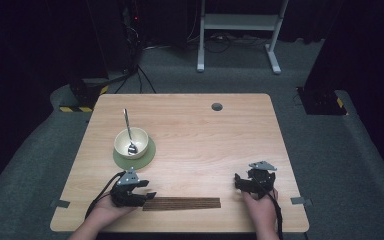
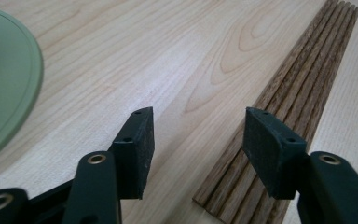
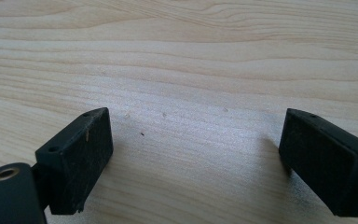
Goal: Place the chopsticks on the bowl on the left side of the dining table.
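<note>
Starting at our left gripper (image 2: 196,140), we find its fingers (image 2: 137,149) half spread with bare table between them, one pad over the near end of the ribbed wooden strip (image 2: 279,107) but pinching nothing, so we judge the pickup hardly begun. Our right gripper (image 3: 196,158) rests with its fingers (image 3: 81,154) spread wide over empty tabletop (image 3: 191,60), well off the strip's far end. Beyond the left fingers the bowl (image 1: 131,142) with its spoon (image 1: 128,131) sits untouched on the green coaster (image 2: 4,88).
</note>
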